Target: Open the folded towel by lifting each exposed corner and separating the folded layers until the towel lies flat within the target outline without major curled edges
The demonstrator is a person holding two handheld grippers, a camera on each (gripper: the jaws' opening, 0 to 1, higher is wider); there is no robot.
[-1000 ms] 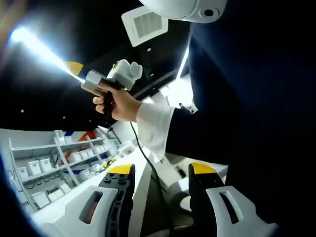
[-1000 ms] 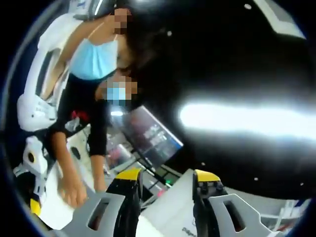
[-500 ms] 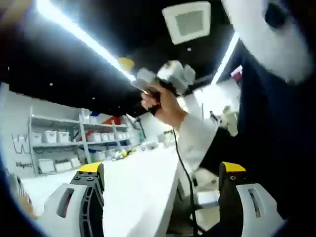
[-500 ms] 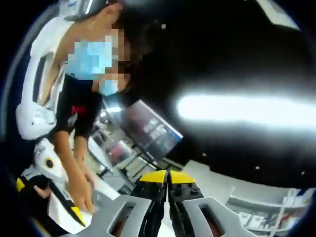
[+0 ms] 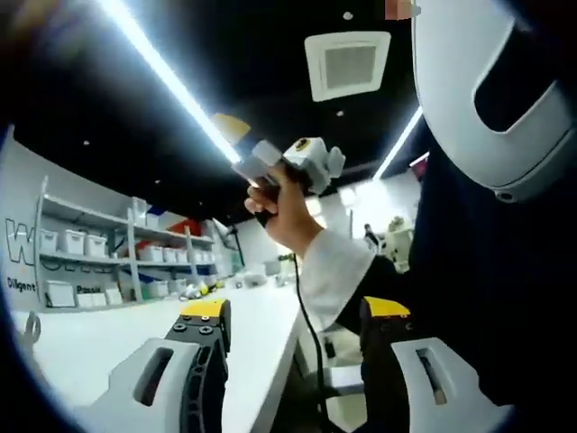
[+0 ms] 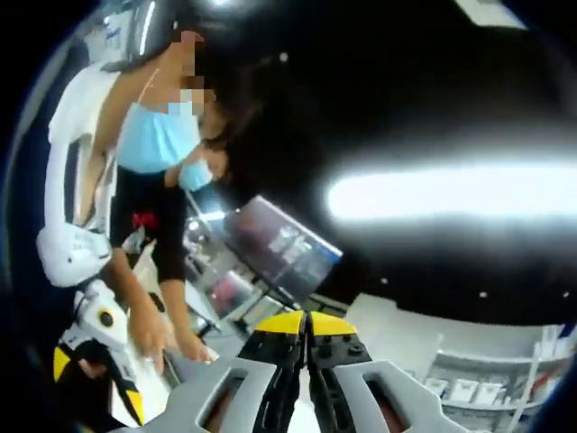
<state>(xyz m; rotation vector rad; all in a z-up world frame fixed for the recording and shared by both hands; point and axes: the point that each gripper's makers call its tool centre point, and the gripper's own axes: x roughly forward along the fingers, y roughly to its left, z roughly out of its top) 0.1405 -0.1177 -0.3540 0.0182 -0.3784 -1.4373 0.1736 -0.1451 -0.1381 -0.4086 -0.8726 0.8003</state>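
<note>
Left gripper view: our left tongs (image 5: 293, 316) stand released above the white counter (image 5: 90, 343), aimed at the ceiling; the right tongs (image 5: 270, 162) are raised in a hand (image 5: 287, 207).

Right gripper view: our right tongs (image 6: 306, 323) are clenched on nothing. We cannot place the towel, so we judge unfolding not underway.

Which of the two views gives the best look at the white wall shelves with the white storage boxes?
The left gripper view shows them best: the white wall shelves with white storage boxes stand sharp at its left side, several tiers visible. The right gripper view catches only a blurred corner of similar white shelving at its lower right.
</note>
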